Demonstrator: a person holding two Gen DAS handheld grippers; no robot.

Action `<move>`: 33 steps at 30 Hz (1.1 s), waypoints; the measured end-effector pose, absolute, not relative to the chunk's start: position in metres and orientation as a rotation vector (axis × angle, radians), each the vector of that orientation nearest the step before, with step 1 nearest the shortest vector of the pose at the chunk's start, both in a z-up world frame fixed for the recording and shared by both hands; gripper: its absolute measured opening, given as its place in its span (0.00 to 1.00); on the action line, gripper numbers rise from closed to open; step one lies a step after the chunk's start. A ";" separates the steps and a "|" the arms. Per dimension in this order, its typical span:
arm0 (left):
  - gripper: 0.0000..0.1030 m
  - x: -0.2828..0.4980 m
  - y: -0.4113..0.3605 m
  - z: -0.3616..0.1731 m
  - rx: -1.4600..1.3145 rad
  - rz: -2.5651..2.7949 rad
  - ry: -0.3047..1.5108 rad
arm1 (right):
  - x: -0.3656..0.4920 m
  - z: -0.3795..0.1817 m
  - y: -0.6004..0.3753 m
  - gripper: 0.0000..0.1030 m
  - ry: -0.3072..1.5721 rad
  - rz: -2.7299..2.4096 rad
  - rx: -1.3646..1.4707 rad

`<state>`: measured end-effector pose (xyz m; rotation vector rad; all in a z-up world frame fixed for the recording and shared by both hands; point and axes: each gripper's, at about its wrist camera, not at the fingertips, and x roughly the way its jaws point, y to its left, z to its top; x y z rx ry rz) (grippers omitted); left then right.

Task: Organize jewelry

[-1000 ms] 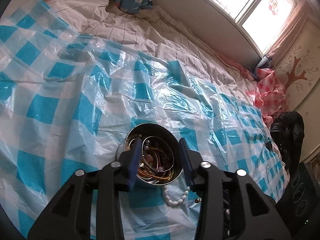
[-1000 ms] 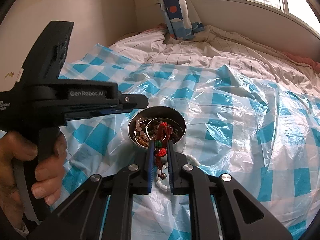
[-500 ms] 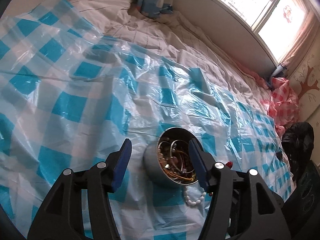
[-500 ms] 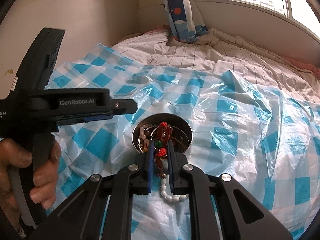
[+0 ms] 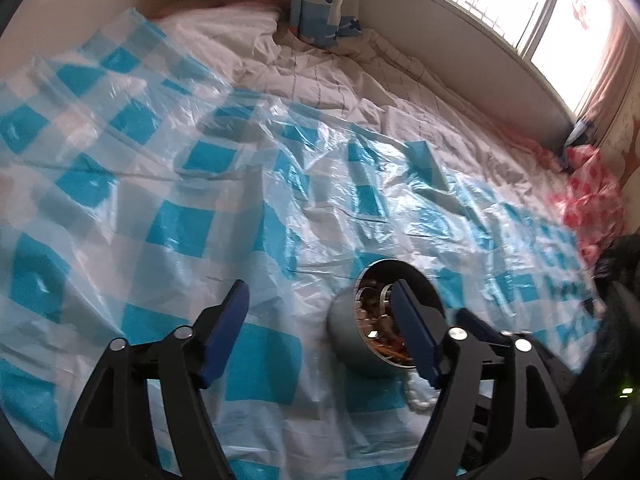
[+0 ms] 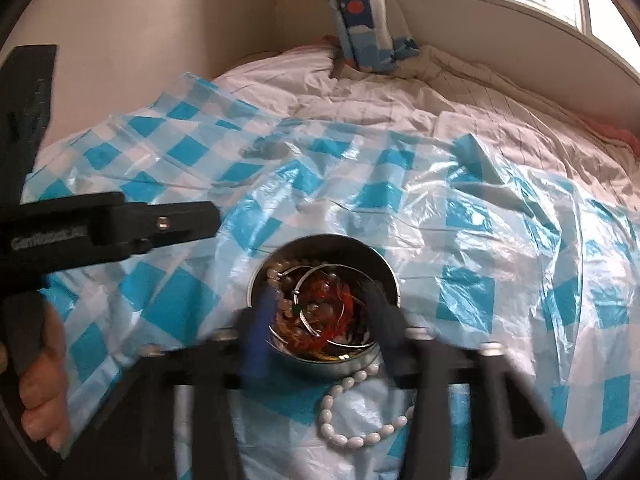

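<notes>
A round metal tin [image 6: 384,264] full of bangles and beads sits on a blue-and-white checked plastic sheet [image 6: 500,248] on the bed. A red bead piece [image 6: 332,300] lies inside it. A white bead bracelet [image 6: 352,420] hangs over the tin's near rim onto the sheet. My right gripper [image 6: 320,316] is open, blurred, with its fingers over the tin. My left gripper [image 5: 320,332] is open and empty, to the left of the tin [image 5: 348,336]; its right finger [image 5: 412,332] crosses the tin's mouth. It also shows in the right wrist view [image 6: 176,224], held by a hand.
White bedding [image 5: 320,80] lies beyond the sheet, with a blue patterned pillow [image 5: 320,0] against the wall. A window sill [image 5: 480,32] runs along the right. A pink checked cloth [image 5: 588,200] and a dark object [image 5: 616,264] are at the right edge.
My right gripper has opened and the red bead piece it held now lies in the tin. My left gripper has opened wider and moved left, off the tin.
</notes>
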<state>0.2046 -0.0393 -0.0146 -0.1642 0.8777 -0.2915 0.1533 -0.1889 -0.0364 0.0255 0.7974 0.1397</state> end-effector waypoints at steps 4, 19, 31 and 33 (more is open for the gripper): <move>0.77 0.183 -0.047 -0.012 -0.061 -0.252 0.869 | 0.128 -0.027 -0.194 0.61 0.797 0.103 0.023; 0.92 0.037 -0.032 -0.004 0.123 -0.230 0.812 | -0.030 0.000 -0.232 0.89 0.726 -0.134 0.046; 0.92 0.020 -0.030 0.000 0.083 -0.192 0.764 | -0.040 0.002 -0.221 0.93 0.747 -0.121 -0.006; 0.92 0.020 -0.031 -0.001 0.094 -0.191 0.770 | -0.039 0.001 -0.220 0.93 0.753 -0.120 -0.012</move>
